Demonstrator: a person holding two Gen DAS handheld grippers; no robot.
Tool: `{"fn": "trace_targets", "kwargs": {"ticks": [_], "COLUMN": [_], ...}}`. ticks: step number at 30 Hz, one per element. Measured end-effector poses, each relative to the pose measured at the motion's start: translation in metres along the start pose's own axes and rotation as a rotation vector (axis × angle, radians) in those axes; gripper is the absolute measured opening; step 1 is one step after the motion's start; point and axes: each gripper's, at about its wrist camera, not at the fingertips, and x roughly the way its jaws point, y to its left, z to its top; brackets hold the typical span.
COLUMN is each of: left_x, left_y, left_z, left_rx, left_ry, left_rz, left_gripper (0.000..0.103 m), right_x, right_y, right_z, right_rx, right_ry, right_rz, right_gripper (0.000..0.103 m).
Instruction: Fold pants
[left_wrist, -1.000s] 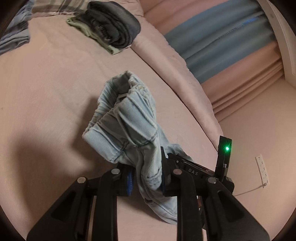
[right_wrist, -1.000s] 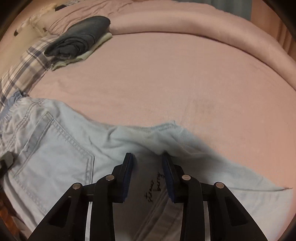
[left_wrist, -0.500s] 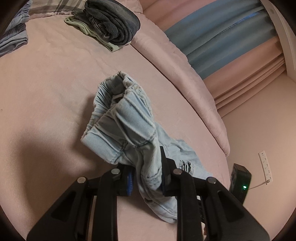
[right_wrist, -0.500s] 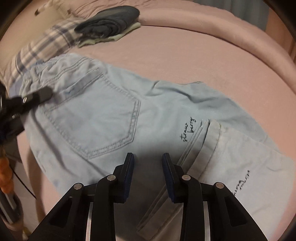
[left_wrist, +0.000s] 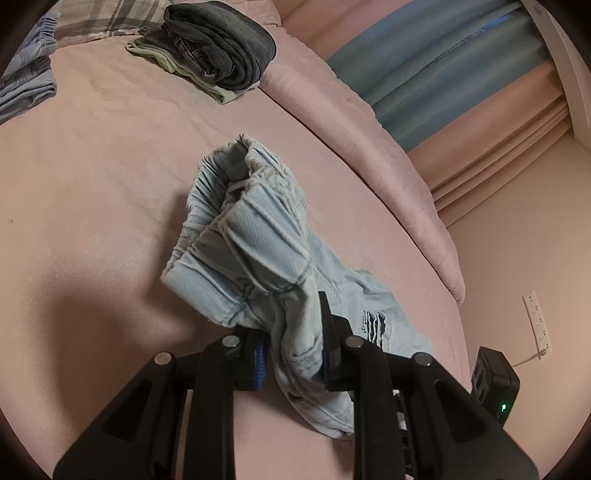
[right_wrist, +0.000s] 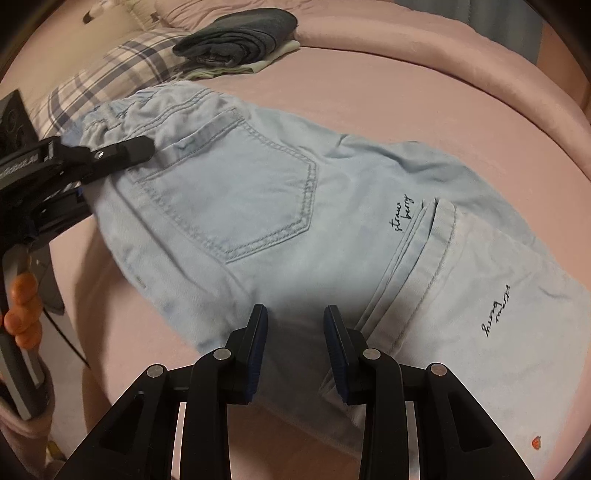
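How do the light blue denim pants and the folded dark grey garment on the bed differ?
The light blue denim pants lie spread out, one fold made; the folded dark grey garment is a compact bundle. The left gripper clamps the pants' waistband; nothing touches the grey garment. Both rest on the pink bed.

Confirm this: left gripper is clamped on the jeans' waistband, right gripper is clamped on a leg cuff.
Half wrong. The left gripper does clamp the waistband of the jeans, but the right gripper is open with nothing between its fingers, hovering over the legs, as the right wrist view shows.
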Motion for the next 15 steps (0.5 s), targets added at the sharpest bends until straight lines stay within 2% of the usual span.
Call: {"fn": "trace_targets", "kwargs": {"ticks": [10, 15], "left_x": [-0.002, -0.003], "left_y": [-0.018, -0.039], "left_z": [0.005, 0.008], "left_rx": [0.057, 0.117], "left_ry": [-0.008, -0.019], "left_rz": [-0.013, -0.028], "left_gripper": [0.021, 0.021], "right_x": [-0.002, -0.019], "right_y": [0.0, -0.02], "right_z": [-0.009, -0.02], "right_rx": [0.008, 0.069], "right_ry": [-0.012, -0.055], "right_rz": [0.02, 0.059], "right_gripper": [0.035, 0.035]}}
